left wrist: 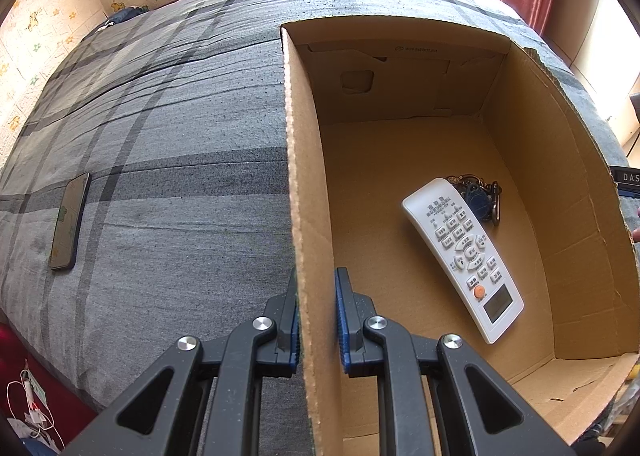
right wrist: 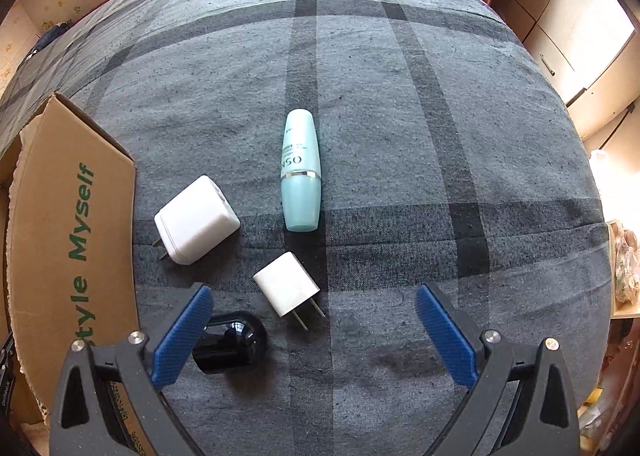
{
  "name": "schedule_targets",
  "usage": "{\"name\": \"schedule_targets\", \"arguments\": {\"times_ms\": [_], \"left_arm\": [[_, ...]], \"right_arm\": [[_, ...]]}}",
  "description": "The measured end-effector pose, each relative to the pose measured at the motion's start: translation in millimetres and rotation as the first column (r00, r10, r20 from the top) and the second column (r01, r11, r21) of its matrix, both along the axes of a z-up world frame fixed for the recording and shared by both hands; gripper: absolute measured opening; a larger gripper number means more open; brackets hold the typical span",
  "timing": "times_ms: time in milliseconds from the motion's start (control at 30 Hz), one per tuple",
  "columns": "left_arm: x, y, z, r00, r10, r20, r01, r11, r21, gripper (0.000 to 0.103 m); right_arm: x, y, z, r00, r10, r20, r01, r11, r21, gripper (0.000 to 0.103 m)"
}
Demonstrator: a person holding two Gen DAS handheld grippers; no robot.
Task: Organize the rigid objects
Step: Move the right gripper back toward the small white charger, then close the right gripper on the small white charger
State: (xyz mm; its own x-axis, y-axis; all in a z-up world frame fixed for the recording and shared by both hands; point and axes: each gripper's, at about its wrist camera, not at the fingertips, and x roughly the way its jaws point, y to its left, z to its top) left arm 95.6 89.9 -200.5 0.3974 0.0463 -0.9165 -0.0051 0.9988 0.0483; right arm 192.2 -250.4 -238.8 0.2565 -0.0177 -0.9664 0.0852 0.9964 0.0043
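The left gripper [left wrist: 318,320] has its fingers closed nearly together astride the left wall of the box [left wrist: 304,176], one pad outside and one inside; the inner pad seems to stand just off the cardboard, so it steadies the box more than it squeezes it. The right gripper [right wrist: 314,326] hangs over the bed [right wrist: 400,136] with its fingers spread wide and nothing between them.

Judging by this, the step in hand is the next pick: the box is braced and the right fingers are lining up on loose items. Closest is the small charger [right wrist: 286,284], lying between the fingertips with its prongs toward the camera. The next move calls for lowering the fingers around its flat white sides, not the prongs, then carrying it left over the box wall.

A black lens-like piece [right wrist: 230,344] lies by the left fingertip, partly hidden. Farther out sit a big charger [right wrist: 196,220] near the box's outer side, and a pale blue bottle [right wrist: 300,172] on its side, smooth and rounded, likely to roll.

Inside the box a remote [left wrist: 464,252] lies on the floor, partly over a bunch of keys [left wrist: 478,194]. A phone [left wrist: 69,222] lies well apart, near the bed's left edge.
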Motion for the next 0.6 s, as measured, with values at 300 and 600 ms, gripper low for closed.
{"name": "schedule_targets", "arguments": {"times_ms": [300, 600], "left_arm": [[-0.2, 0.0, 0.0, 1.000, 0.000, 0.000, 0.000, 1.000, 0.000, 0.017], [-0.7, 0.4, 0.4, 1.000, 0.000, -0.002, 0.000, 1.000, 0.004, 0.017]], "right_arm": [[4.5, -7.3, -15.6, 1.000, -0.019, -0.017, 0.020, 1.000, 0.008, 0.103], [11.0, -8.9, -19.6, 0.999, -0.019, -0.033, 0.020, 0.999, 0.034, 0.088]]}}
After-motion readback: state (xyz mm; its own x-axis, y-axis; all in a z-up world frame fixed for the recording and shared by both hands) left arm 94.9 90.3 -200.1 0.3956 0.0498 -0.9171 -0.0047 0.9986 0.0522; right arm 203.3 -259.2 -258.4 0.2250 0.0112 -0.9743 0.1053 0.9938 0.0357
